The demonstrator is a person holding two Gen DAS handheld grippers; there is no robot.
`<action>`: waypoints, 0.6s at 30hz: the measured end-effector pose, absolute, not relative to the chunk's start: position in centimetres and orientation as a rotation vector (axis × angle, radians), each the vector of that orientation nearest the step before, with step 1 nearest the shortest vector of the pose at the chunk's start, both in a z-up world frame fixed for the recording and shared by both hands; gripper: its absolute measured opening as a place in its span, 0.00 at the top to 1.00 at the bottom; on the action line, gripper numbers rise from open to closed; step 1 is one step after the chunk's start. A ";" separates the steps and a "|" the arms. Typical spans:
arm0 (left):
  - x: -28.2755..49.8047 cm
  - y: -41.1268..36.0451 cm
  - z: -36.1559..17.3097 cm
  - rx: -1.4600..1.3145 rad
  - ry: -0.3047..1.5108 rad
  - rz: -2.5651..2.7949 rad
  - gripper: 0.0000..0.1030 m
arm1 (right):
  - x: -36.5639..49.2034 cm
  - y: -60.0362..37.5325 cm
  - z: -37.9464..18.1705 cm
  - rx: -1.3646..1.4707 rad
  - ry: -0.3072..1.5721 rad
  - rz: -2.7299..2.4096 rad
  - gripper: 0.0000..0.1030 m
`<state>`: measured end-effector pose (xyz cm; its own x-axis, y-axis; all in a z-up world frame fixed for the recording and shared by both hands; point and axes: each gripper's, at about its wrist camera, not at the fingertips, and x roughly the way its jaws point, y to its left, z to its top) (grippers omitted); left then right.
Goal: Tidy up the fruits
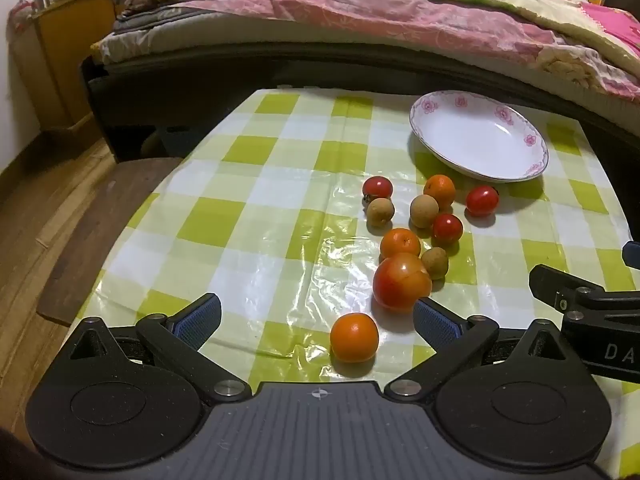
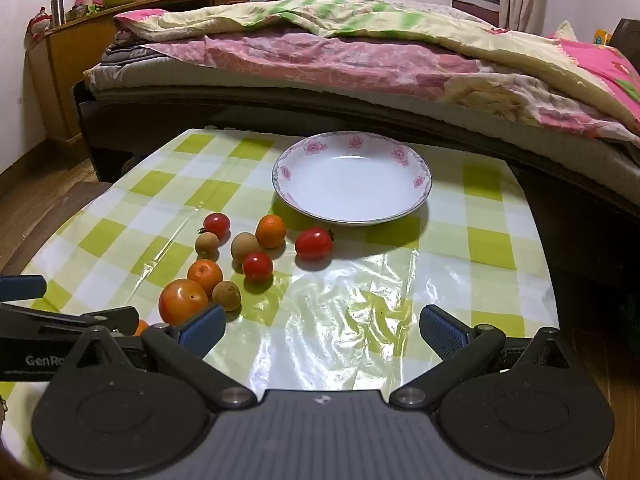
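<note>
Glossy mixed fruits [image 1: 416,240], clustered (unsorted)

A glossy, crinkled green-and-white checked plastic tablecloth [image 2: 360,320] covers the table; at twelve o'clock sits a smooth glazed white ceramic plate with pink flowers [image 2: 352,152], beyond it soft pink quilted cloth bedding [image 2: 320,56].

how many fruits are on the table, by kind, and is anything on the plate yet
small red tomatoes: 3
oranges: 3
brown longans: 3
big red-orange tomato: 1
total: 10 fruits, all on the tablecloth
plate: 0 fruits on it
</note>
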<state>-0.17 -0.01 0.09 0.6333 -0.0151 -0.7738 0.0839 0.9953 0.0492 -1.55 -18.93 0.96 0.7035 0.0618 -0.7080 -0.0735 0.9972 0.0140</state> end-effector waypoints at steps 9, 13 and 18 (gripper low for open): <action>0.1 0.1 -0.4 0.082 0.895 -0.055 0.00 | -1.6 -19.1 0.7 -0.016 0.794 0.076 0.00; 0.1 0.1 -0.4 0.081 0.896 -0.055 0.00 | -1.5 -18.9 0.6 -0.019 0.798 0.075 0.00; 0.1 0.1 -0.4 0.082 0.897 -0.055 0.00 | -1.4 -18.9 0.6 -0.019 0.800 0.075 0.00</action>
<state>0.10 0.12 -0.43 0.6227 -0.0140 -0.7824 0.0824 0.9955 0.0477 -1.44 -18.90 0.56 0.6945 0.0599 -0.7170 -0.0744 0.9972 0.0113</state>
